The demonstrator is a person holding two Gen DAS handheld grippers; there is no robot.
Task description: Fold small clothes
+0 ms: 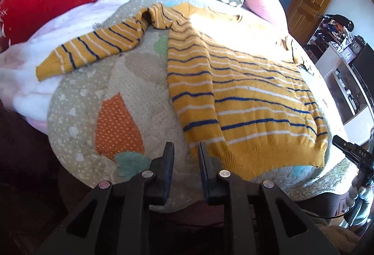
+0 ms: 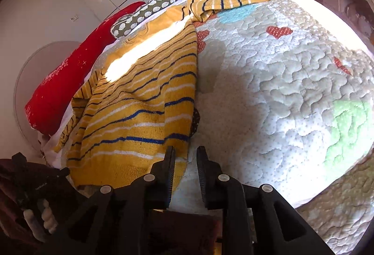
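The striped sweater [image 1: 233, 91] lies spread flat on the bed [image 2: 280, 91], sleeves out to both sides. The left gripper [image 1: 186, 150] hangs with its jaws slightly apart and empty, the hem's corner just ahead of them. The right gripper [image 2: 185, 154] does likewise at the other hem corner. Flattening looks finished; next, each sleeve needs pinching and carrying inward across the body.
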